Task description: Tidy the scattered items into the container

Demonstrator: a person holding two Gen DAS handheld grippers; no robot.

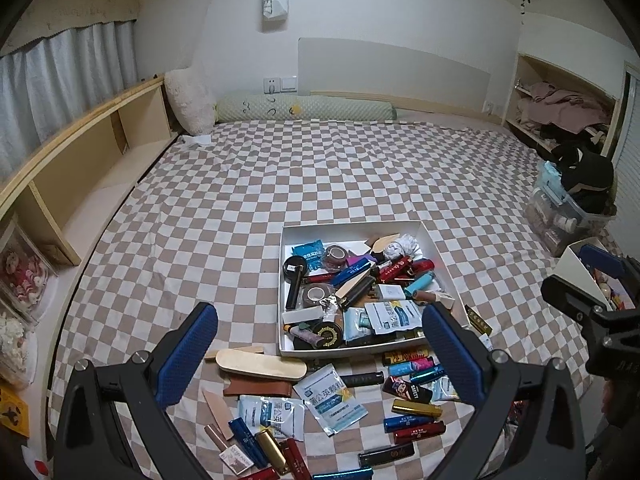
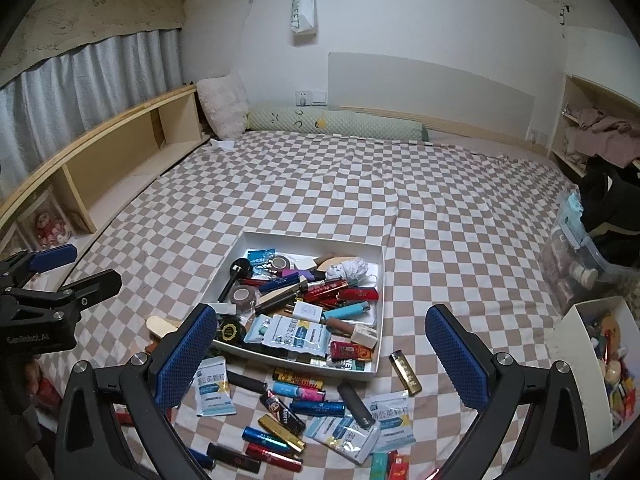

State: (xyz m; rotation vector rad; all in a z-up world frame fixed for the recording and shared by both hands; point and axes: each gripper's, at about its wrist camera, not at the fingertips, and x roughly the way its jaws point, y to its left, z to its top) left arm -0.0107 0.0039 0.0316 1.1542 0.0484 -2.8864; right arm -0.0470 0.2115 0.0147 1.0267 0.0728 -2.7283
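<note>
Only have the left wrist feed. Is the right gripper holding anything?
Observer: No. The right gripper is open and empty.
Operator: The box's near right corner is blocked in my view. What's in it?
Observer: A red pack lies inside the white box there.
Operator: Anything loose in front of that corner that I'm missing?
Observer: A dark grey lighter lies across the sachets on the bedspread.
</note>
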